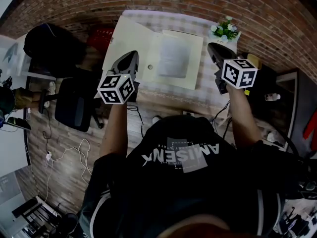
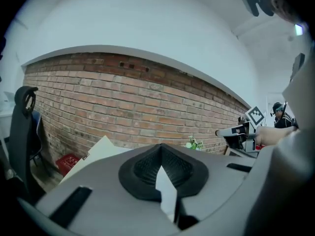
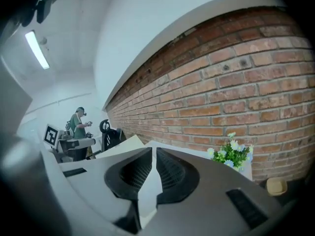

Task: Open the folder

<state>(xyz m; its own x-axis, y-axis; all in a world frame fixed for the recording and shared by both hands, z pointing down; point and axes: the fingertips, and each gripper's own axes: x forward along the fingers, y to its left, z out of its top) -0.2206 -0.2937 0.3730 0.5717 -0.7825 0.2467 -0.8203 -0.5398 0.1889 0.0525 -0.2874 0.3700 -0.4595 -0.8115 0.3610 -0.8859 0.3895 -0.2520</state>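
The cream folder [image 1: 148,48] lies open on the checked table [image 1: 198,24], its left flap raised and a sheet in a clear sleeve [image 1: 173,58] on its right half. My left gripper [image 1: 130,58] hangs above the table's near left edge, shut with nothing in it; its view shows the tips touching [image 2: 160,146] and the raised flap [image 2: 98,149] below. My right gripper [image 1: 214,47] is held up at the folder's right, empty. In its own view [image 3: 154,149] a thin slit shows between the pads, so it stands barely open. Neither gripper touches the folder.
A pot of white flowers [image 1: 225,29] stands at the table's far right corner, a small yellow bowl [image 1: 252,59] to its right. A black office chair [image 1: 74,103] and a red crate [image 1: 100,37] are on the left. A brick wall [image 2: 147,107] runs behind the table.
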